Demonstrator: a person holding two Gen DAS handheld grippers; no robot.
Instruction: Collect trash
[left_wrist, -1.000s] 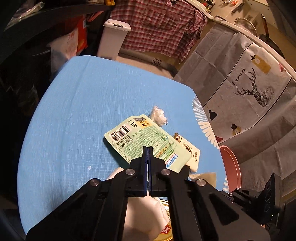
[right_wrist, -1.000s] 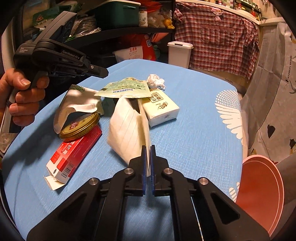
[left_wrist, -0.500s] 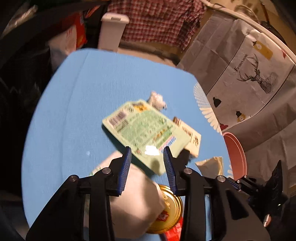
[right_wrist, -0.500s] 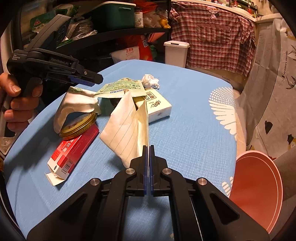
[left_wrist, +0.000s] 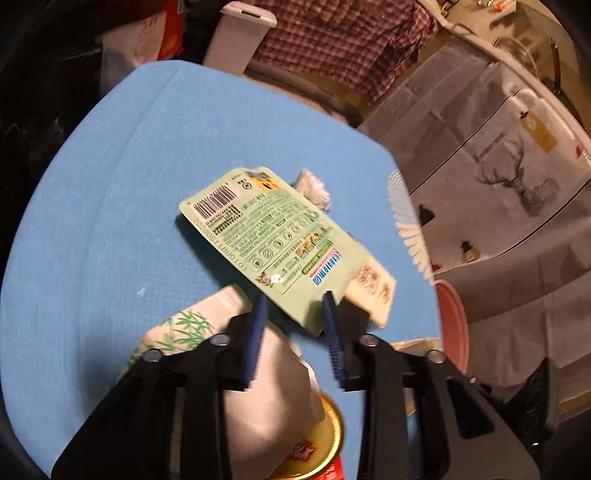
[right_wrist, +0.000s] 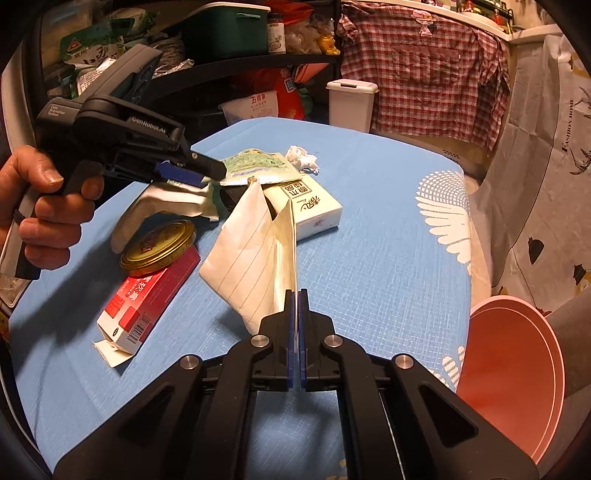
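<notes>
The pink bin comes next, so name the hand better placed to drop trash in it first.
Right. The right gripper is shut on the folded lined paper sheet, with the pink round bin close on its right side. The left gripper is open around the green printed packet, gripping nothing.

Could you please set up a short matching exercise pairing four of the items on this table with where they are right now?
Things:
1. lined paper
2. gold lid
3. green packet
4. crumpled tissue

Places:
A. far side of the pile
B. lying over the tissue box
C. resting on the red box
D. pinched in the right gripper

Pairs: 1-D, 2-C, 3-B, 4-A
</notes>
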